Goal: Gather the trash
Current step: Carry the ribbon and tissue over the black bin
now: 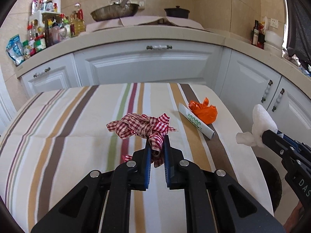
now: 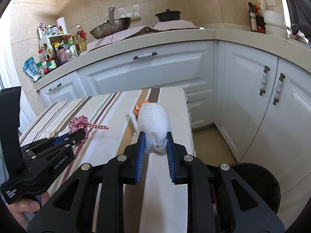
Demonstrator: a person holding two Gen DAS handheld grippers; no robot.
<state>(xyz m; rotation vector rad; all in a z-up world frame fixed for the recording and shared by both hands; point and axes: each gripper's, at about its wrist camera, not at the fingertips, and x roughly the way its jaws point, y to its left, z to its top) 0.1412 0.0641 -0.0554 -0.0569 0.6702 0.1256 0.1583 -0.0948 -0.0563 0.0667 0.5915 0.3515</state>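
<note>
My left gripper (image 1: 157,142) is shut on the near end of a red-and-white checked ribbon (image 1: 140,126) bunched on the striped tablecloth (image 1: 68,126); it also shows in the right wrist view (image 2: 78,123). My right gripper (image 2: 155,141) is shut on a white foam wad (image 2: 153,124), held above the table's right part; the wad also shows in the left wrist view (image 1: 258,124). An orange crumpled wrapper (image 1: 204,109) and a white rolled paper with green print (image 1: 196,121) lie on the table at the far right.
A dark round bin (image 2: 258,184) stands on the floor right of the table, also seen in the left wrist view (image 1: 270,182). White cabinets (image 1: 147,64) and a counter with a wok (image 1: 114,10), pot (image 1: 176,11) and bottles (image 1: 56,29) lie beyond.
</note>
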